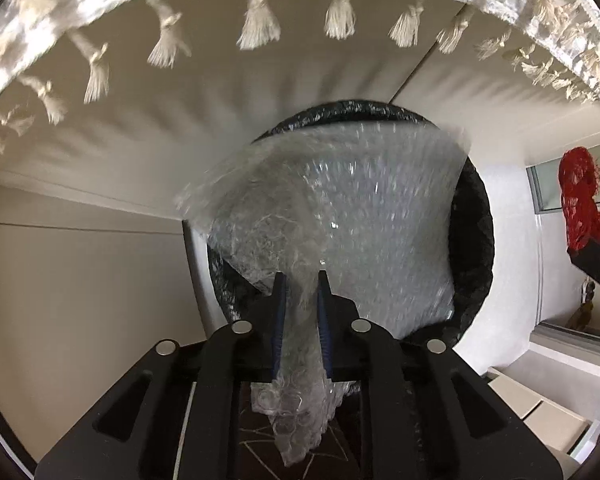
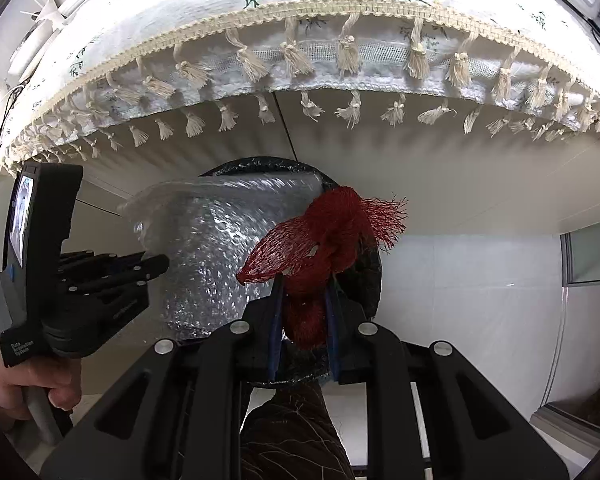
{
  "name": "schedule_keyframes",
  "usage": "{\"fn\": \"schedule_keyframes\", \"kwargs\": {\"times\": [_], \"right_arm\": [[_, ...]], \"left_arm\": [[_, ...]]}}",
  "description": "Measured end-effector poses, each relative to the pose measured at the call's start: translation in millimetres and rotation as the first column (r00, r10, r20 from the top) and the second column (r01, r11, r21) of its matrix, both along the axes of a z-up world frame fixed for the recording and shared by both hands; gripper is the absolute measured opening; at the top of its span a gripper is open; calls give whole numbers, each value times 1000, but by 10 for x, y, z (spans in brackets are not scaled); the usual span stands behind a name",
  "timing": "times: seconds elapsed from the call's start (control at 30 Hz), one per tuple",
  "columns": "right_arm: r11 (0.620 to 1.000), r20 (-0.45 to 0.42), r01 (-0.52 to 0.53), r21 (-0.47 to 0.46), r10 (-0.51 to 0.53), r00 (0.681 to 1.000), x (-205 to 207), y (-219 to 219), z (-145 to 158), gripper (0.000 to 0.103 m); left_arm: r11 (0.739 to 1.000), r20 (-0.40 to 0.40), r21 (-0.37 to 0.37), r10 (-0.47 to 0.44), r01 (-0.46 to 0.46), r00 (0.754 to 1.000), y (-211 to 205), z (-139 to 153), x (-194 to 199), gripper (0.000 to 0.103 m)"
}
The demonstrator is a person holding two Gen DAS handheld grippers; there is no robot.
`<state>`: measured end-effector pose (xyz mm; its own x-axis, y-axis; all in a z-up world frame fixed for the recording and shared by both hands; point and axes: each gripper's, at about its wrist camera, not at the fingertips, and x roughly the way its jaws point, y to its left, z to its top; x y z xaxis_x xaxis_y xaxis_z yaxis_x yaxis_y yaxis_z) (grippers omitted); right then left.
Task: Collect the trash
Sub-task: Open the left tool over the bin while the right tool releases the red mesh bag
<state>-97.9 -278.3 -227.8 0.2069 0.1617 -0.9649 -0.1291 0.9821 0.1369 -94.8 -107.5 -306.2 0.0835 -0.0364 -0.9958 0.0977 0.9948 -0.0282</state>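
My left gripper (image 1: 302, 280) is shut on a sheet of clear bubble wrap (image 1: 340, 208), which spreads over the mouth of a round bin lined with a black bag (image 1: 474, 240). The bubble wrap (image 2: 212, 248) and the bin (image 2: 370, 276) also show in the right wrist view, with the left gripper (image 2: 156, 264) at the left. My right gripper (image 2: 304, 284) is shut on a bunched red mesh net (image 2: 332, 232), held just in front of the bin. The red net (image 1: 580, 200) appears at the right edge of the left wrist view.
A table edge draped with a white tasselled cloth (image 2: 300, 40) hangs above the bin; its fringe (image 1: 260, 24) is close overhead. A pale wall panel (image 1: 80, 280) stands behind, a white tiled floor (image 2: 480, 280) to the right.
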Motion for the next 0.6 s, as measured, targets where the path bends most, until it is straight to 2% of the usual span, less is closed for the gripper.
{"fn": "schedule_keyframes", "kwargs": {"times": [0.17, 0.2, 0.37, 0.43, 0.6], "right_arm": [[1000, -5, -18, -7, 18, 1000, 23, 43, -60, 17], [1000, -5, -21, -7, 21, 1000, 28, 55, -65, 17], [999, -6, -38, -5, 38, 999, 71, 150, -138, 17], [999, -9, -45, 1, 45, 999, 84, 204, -166, 17], [998, -13, -65, 17, 66, 998, 117, 326, -246, 17]], "left_arm": [[1000, 47, -7, 1, 0, 999, -17, 71, 19, 31], [1000, 54, -16, 7, -6, 999, -2, 99, 17, 38], [999, 118, -29, 32, -29, 993, 118, 350, -25, 62], [999, 141, -37, 42, -37, 989, 179, 463, -51, 67], [996, 192, -51, 76, -67, 978, 287, 715, -97, 89]]}}
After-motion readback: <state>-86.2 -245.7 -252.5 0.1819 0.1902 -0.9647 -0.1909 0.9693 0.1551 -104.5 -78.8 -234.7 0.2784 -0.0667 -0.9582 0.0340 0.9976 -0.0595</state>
